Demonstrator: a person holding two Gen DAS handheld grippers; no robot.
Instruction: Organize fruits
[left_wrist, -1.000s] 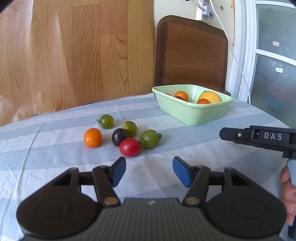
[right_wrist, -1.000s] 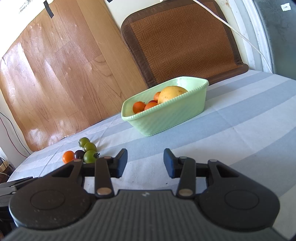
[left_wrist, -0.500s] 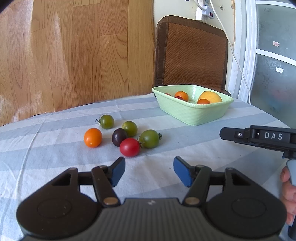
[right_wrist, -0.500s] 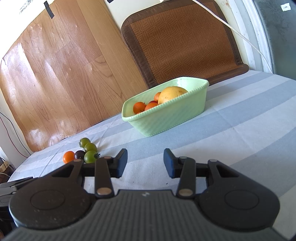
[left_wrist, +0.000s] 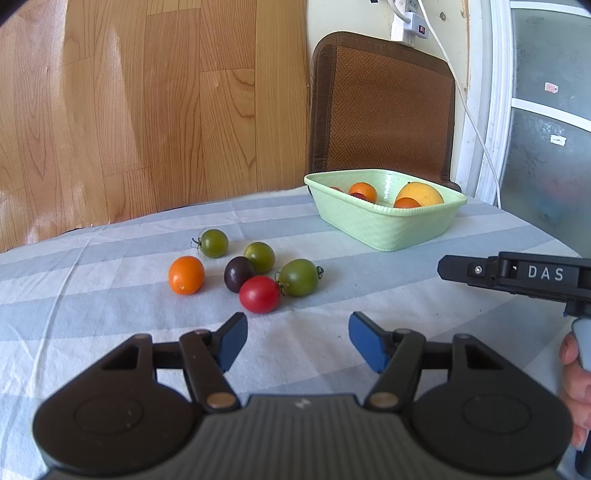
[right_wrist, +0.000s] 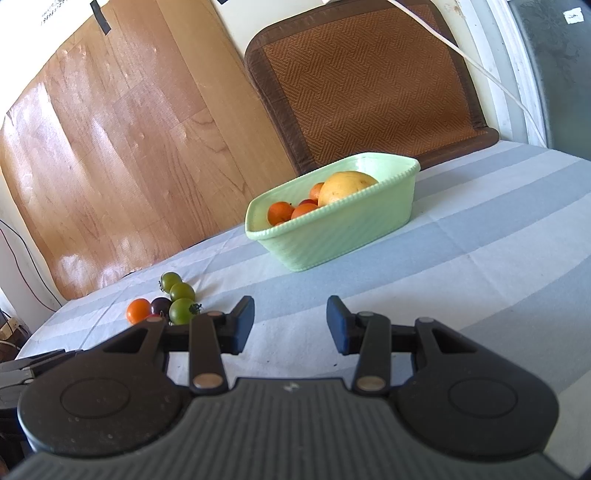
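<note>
Loose tomatoes on tablecloth, left of fruit-filled dish

Red tomato mostly hidden (behind right tongs).

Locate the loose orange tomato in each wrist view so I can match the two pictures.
Left wrist: orange tomato left of centre, leftmost of the cluster on the striped cloth.
Right wrist: orange tomato far left, low, just above the gripper body.
Shared landmark: green dish, up and to the right of it in both.
</note>
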